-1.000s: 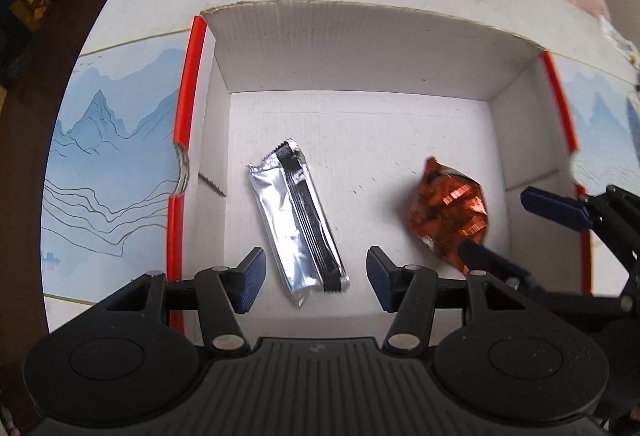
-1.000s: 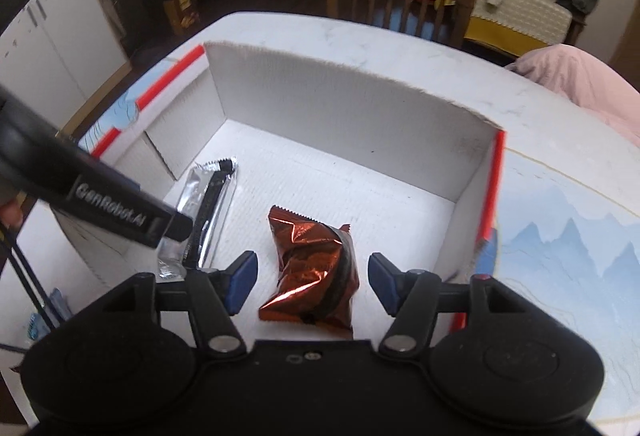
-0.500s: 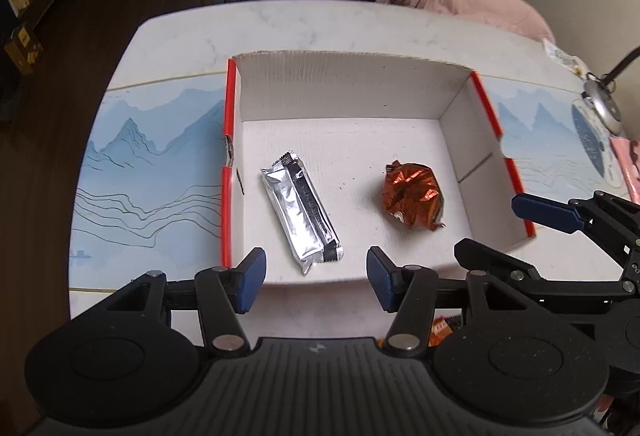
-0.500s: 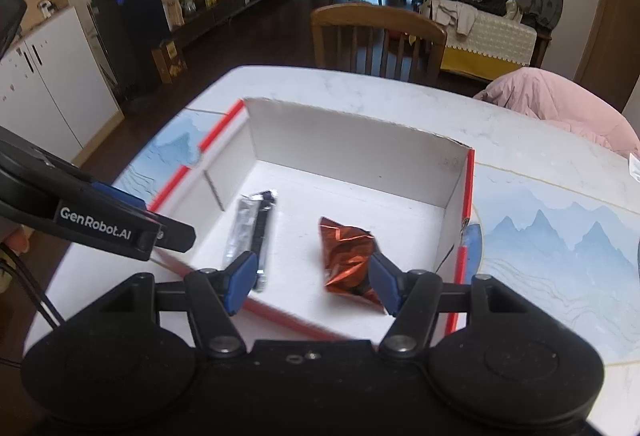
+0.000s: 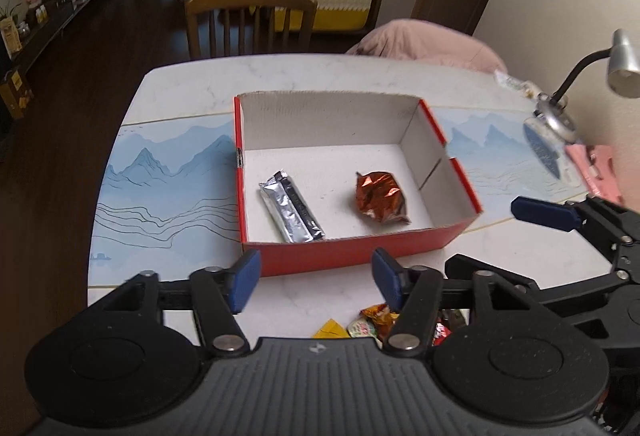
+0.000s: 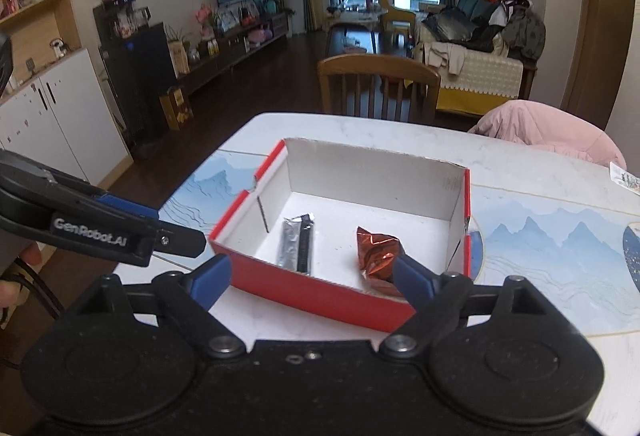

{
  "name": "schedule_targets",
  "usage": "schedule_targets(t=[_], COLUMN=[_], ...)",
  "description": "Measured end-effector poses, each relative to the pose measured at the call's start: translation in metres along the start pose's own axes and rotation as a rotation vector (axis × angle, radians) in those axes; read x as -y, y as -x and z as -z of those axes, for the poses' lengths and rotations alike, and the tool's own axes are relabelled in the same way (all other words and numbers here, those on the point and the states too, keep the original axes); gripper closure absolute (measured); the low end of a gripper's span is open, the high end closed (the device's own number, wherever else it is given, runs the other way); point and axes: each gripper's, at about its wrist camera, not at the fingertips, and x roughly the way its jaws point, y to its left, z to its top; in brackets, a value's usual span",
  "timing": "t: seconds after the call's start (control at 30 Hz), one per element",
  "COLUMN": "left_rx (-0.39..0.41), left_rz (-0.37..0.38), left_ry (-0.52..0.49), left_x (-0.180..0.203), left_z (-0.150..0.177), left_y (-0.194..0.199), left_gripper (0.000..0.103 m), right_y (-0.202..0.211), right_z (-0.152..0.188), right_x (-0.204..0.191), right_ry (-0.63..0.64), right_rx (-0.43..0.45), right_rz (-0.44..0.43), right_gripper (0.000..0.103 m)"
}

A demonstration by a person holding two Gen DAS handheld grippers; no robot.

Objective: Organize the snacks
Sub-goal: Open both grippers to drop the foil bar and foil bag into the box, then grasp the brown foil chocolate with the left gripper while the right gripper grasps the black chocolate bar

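A red cardboard box (image 5: 352,254) with a white inside stands on the table; it also shows in the right wrist view (image 6: 320,292). In it lie a silver snack bar (image 5: 290,208) (image 6: 297,244) on the left and a crumpled orange-brown foil packet (image 5: 380,196) (image 6: 376,256) on the right. My left gripper (image 5: 316,282) is open and empty, above and in front of the box's near wall. My right gripper (image 6: 310,282) is open and empty, also in front of the box. Several loose wrapped snacks (image 5: 368,320) lie on the table under the left gripper.
A blue mountain-print mat (image 5: 160,192) lies under the box. A desk lamp (image 5: 560,112) and a pink packet (image 5: 596,168) stand at the right. A wooden chair (image 6: 378,84) and a pink cushion (image 6: 548,132) are at the table's far side.
Both grippers have pulled back and up out of the box, from just above the two snacks to in front of its near wall. The snacks stay in the box.
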Motion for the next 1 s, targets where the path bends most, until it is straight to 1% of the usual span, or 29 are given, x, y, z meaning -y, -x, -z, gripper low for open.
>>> schedule_targets(t=[0.03,0.1,0.17,0.2,0.23,0.33,0.43,0.5,0.57,0.7,0.83,1.0], left_rx=[0.012,0.028,0.046,0.057,0.066,0.101,0.156,0.186,0.208,0.192,0.17,0.14], left_rz=[0.011,0.027,0.038,0.034,0.028,0.024,0.017,0.004,-0.004,-0.032,-0.058,-0.087], left_ry=[0.003,0.012,0.017,0.021,0.031,0.045,0.068,0.072,0.073,0.072,0.067,0.069], left_x=[-0.001,-0.004,-0.008,-0.01,-0.013,-0.02,-0.029,-0.033,-0.038,-0.046,-0.051,-0.057], left_z=[0.005,0.013,0.02,0.025,0.029,0.042,0.056,0.065,0.074,0.092,0.113,0.134], left_y=[0.005,0.013,0.021,0.024,0.026,0.033,0.041,0.044,0.046,0.04,0.033,0.021], left_gripper=[0.035,0.034,0.033,0.029,0.028,0.027,0.026,0.018,0.017,0.017,0.017,0.017], right_y=[0.003,0.01,0.017,0.019,0.021,0.025,0.027,0.027,0.026,0.018,0.011,-0.002], right_z=[0.002,0.008,0.013,0.016,0.019,0.029,0.042,0.05,0.057,0.077,0.093,0.11], right_x=[-0.001,-0.007,-0.011,-0.012,-0.013,-0.015,-0.013,-0.011,-0.007,0.001,0.005,0.026], right_ry=[-0.002,0.0,0.006,0.006,0.005,0.002,-0.007,-0.026,-0.048,-0.088,-0.092,-0.141], right_rx=[0.009,0.032,0.048,0.051,0.055,0.07,0.083,0.082,0.072,0.039,0.011,-0.032], right_rz=[0.001,0.007,0.006,0.006,0.007,0.009,0.02,0.019,0.032,0.052,0.074,0.104], right_gripper=[0.009,0.003,0.002,0.001,0.001,0.0,0.0,0.0,0.0,0.0,0.0,0.0])
